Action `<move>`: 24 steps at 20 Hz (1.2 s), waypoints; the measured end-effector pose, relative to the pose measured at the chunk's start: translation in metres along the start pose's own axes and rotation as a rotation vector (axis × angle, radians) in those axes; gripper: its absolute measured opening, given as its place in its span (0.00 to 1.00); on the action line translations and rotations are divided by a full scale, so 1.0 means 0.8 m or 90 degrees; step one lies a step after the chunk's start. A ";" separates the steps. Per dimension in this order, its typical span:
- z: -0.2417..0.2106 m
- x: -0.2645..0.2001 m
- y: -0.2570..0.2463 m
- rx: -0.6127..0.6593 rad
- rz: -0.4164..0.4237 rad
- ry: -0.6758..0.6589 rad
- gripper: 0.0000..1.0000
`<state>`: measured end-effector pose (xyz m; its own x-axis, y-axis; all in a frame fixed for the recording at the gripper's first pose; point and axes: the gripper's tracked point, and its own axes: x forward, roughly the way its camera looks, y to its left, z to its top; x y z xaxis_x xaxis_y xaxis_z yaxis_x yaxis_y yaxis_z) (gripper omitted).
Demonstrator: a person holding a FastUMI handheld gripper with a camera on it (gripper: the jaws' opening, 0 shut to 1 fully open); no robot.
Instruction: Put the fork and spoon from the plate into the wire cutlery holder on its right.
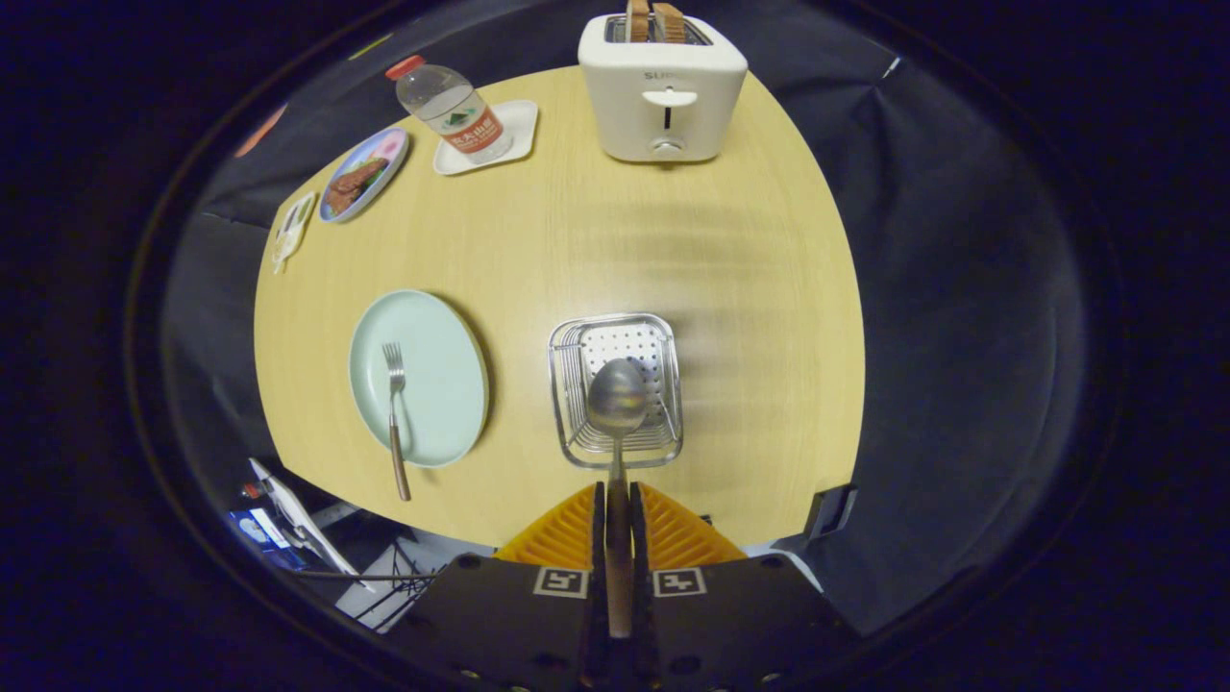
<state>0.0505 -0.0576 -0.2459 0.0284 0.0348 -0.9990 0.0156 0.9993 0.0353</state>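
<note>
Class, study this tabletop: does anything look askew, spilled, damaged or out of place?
Only a small thing: the wooden-handled metal fork on the pale green plate has its handle overhanging the rim. The gripper is shut on the metal spoon above the wire cutlery holder.

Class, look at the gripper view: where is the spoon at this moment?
The spoon is clamped by its handle in the hand-held gripper, its bowl over the wire cutlery holder, right of the plate with the fork.

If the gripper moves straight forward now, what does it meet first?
Likely the wire cutlery holder: the gripper, shut on the spoon, points at it, the bowl over its opening. Height is unclear.
</note>
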 end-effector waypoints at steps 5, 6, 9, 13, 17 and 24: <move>0.023 -0.019 -0.001 -0.010 0.000 -0.077 0.53; 0.026 -0.025 0.000 -0.013 0.000 -0.104 0.65; 0.042 -0.057 0.015 -0.044 0.011 -0.222 0.81; 0.046 -0.102 0.082 -0.099 0.056 -0.394 0.88; 0.018 -0.100 0.166 -0.157 0.094 -0.492 0.92; -0.015 -0.008 0.267 -0.179 0.123 -0.501 0.95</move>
<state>0.0419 0.1562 -0.2325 0.6924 0.2876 -0.6618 -0.3067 0.9475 0.0909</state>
